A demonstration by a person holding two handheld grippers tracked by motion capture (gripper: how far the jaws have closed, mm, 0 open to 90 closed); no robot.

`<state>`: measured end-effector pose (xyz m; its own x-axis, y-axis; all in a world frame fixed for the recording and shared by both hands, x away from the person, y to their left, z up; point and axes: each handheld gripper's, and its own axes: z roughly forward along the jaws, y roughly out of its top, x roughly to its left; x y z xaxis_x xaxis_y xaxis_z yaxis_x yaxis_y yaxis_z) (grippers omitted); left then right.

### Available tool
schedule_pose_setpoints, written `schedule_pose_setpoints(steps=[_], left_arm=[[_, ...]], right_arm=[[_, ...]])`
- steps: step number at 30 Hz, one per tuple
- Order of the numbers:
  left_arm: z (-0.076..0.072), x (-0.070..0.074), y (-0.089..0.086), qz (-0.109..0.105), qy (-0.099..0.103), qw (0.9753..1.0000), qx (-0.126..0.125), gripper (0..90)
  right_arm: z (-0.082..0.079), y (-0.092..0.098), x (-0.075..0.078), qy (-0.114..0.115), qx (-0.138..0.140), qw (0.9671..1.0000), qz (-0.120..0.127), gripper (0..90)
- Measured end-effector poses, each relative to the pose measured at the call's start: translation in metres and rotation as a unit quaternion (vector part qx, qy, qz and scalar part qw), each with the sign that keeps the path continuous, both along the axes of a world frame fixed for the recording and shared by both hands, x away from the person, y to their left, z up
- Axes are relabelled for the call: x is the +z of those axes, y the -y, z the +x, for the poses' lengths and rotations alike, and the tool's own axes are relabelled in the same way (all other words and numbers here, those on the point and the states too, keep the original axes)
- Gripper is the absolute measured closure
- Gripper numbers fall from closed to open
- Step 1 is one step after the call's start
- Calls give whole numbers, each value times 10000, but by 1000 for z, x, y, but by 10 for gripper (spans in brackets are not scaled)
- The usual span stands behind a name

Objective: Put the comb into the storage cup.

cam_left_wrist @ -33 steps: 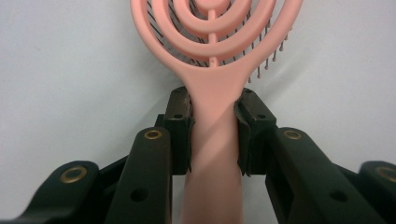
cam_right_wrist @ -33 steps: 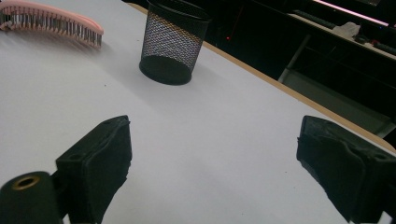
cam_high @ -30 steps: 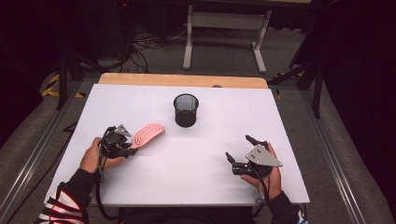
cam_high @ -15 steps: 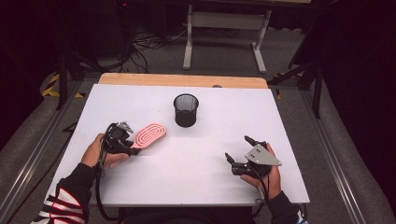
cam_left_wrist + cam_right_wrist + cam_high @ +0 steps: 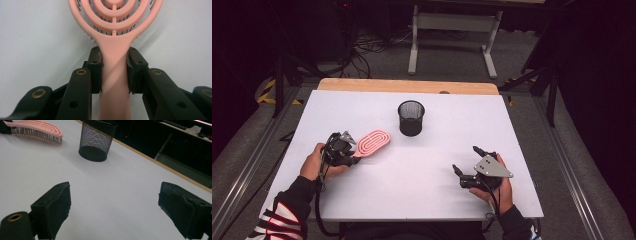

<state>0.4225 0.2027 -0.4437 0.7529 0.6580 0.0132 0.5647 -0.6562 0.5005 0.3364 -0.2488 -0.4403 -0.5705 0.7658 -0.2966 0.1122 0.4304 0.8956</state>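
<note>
- White desk (image 5: 422,175) with a wooden strip along its far edge, set in a dark room with cables and a metal frame on the floor beyond it.
- Black mesh cup (image 5: 411,118) stands upright on the far middle of the desk; it serves as the landmark.
- Pink hairbrush (image 5: 371,143) lies just to the near left of the mesh cup, apart from it, head pointing toward the cup and bristles facing down to the desk.
- Left tool (image 5: 346,150) sits at the brush's handle end, on the side away from the cup; its jaws are clamped on the pink handle, one pad pressed to each side, as the left gripper view shows.
- Right tool (image 5: 464,166) rests on the desk to the near right of the mesh cup, well apart from it and from the brush; its jaws stand wide apart with nothing between them.
</note>
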Motion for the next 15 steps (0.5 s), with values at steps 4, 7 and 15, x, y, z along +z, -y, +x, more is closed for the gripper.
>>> schedule_pose_setpoints(steps=[4, 7, 15], left_arm=[[-8, 4, -6, -199, 377, 9988, 233, 697], [-16, 9, -9, -308, 706, 9962, 395, 697], [-38, 17, -4, -711, 1539, 9844, 467, 698]], right_arm=[[0, 2, 2, 41, -56, 10000, 44, 118], [0, 2, 4, 71, -80, 9999, 131, 117], [10, -4, 16, -100, -35, 9976, 680, 110]])
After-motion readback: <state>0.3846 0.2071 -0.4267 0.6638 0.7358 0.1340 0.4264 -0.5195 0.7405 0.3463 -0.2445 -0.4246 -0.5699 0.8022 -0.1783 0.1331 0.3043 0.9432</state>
